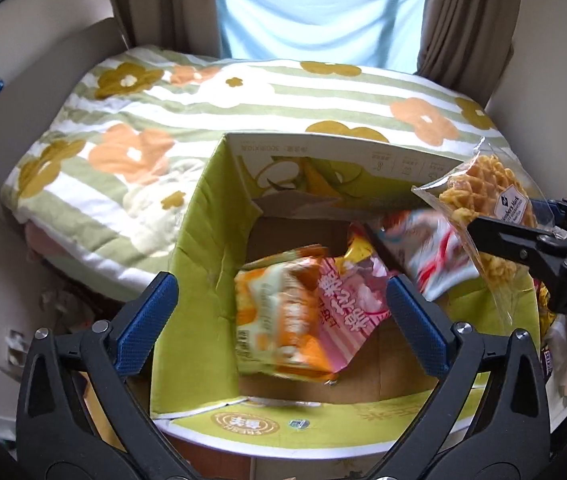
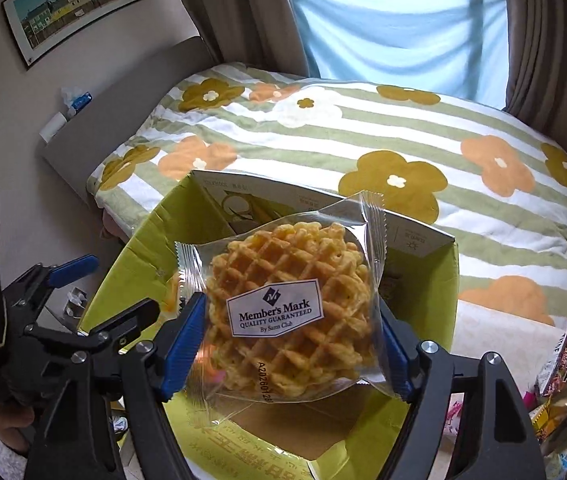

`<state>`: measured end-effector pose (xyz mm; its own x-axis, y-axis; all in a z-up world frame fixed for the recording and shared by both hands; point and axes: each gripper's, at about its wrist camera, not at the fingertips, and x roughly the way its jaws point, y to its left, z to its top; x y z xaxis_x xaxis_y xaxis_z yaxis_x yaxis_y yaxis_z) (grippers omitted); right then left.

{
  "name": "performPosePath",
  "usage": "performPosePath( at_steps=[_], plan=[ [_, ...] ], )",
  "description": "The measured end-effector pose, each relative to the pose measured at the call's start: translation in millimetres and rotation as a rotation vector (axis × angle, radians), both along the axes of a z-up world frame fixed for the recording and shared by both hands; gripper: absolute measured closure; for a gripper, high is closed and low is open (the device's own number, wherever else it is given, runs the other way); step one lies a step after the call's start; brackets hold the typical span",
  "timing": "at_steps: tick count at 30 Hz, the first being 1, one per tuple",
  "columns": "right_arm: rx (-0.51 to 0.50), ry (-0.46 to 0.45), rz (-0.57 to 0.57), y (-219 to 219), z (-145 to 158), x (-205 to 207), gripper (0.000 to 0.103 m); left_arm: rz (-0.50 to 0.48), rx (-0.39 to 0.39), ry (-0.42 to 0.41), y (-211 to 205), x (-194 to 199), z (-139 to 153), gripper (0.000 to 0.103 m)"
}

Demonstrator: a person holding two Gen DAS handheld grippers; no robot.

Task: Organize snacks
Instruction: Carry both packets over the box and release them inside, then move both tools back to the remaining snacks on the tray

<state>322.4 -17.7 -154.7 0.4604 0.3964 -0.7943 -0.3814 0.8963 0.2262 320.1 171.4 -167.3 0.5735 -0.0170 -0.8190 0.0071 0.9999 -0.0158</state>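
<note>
The right gripper (image 2: 289, 344) is clamping a Member's Mark waffle packet (image 2: 283, 304) just above the green carton (image 1: 199, 240) — directly below it — while the left gripper (image 1: 279, 320) is hanging wide and empty over an orange-and-pink snack bag (image 1: 295, 312) inside.

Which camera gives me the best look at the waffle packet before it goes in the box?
The right wrist view: the waffle packet fills the centre, label readable, clamped between the right gripper pads. The left wrist view shows only part of it at the right edge, above the cardboard box.
</note>
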Motion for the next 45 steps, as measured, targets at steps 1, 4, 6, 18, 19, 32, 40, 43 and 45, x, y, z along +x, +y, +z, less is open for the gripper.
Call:
performPosePath(
  at_steps=[1,4,6,18,19,32,40,43,45],
  plan=[
    [-0.005,0.005,0.000,1,-1,1,0.028,0.005,-0.014,0.010,2,-1,-2,0.000],
    [-0.015,0.023,0.008,6,-6,5,0.028,0.009,-0.046,0.041,3,-6,-10,0.000],
    [-0.026,0.034,0.019,9,-10,6,0.028,0.013,-0.041,0.051,4,-8,-13,0.001],
    [-0.041,-0.032,0.036,29,-8,13,0.008,0.008,0.004,0.077,-2,-16,-15,0.001],
    [-0.043,-0.048,0.041,30,-6,10,0.003,0.007,0.007,0.077,-2,-17,-14,0.001],
    [-0.078,-0.101,0.037,21,10,-17,0.003,-0.016,0.004,0.059,-3,-33,0,0.001],
    [-0.093,-0.142,-0.044,10,34,-44,0.003,-0.046,0.001,0.047,-4,-47,18,0.001],
    [-0.099,-0.162,-0.090,-1,42,-56,0.003,-0.080,-0.008,0.035,-12,-49,24,0.001],
    [-0.104,-0.167,-0.129,-12,47,-63,0.003,-0.108,-0.010,0.025,-20,-50,29,0.001]
  ],
)
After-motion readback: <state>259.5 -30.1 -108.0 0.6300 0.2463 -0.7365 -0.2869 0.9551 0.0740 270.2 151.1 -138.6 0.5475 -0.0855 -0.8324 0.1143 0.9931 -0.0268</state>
